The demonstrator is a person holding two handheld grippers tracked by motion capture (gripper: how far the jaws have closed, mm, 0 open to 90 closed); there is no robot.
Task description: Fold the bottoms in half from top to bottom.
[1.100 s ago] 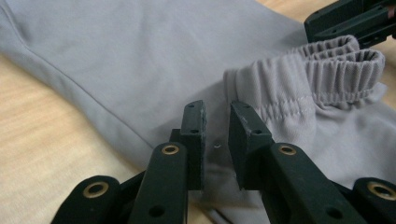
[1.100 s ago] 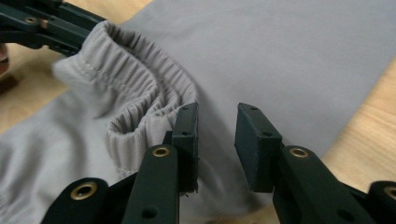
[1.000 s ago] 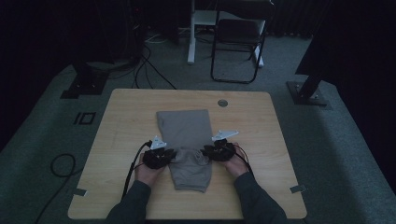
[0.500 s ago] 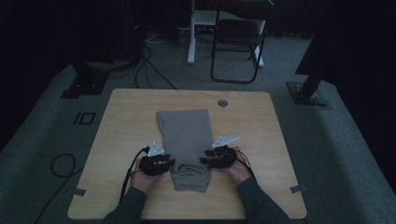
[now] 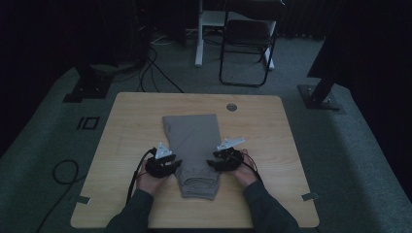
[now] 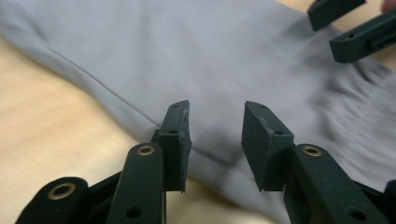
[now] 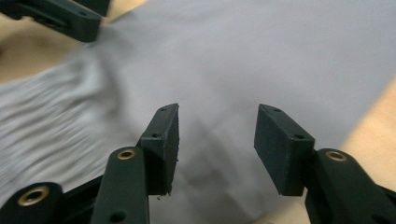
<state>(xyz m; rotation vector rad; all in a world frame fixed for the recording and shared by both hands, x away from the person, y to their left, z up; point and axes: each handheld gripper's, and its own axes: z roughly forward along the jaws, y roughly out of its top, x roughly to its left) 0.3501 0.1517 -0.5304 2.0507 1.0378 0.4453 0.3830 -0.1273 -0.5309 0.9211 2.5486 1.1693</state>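
Folded grey knit garment [image 5: 194,148], looks like sweatpants w/ ribbed waistband, lies mid-table on the light wooden table [image 5: 126,121], waistband end toward the near edge. Prob. light, soft, floppy, not slippery; will sag and unfold if lifted by one point. Best hold: both side edges near the waistband, pinching all layers. Left gripper [image 6: 215,140] at its left edge, jaws apart, nothing clamped; right gripper [image 7: 217,144] at the right edge, jaws apart, empty. Vs 1 s ago: both grippers have come slightly nearer the near edge; cloth approx. unmoved.

Dim lab: rig stands [image 5: 320,92], floor cables [image 5: 155,73]
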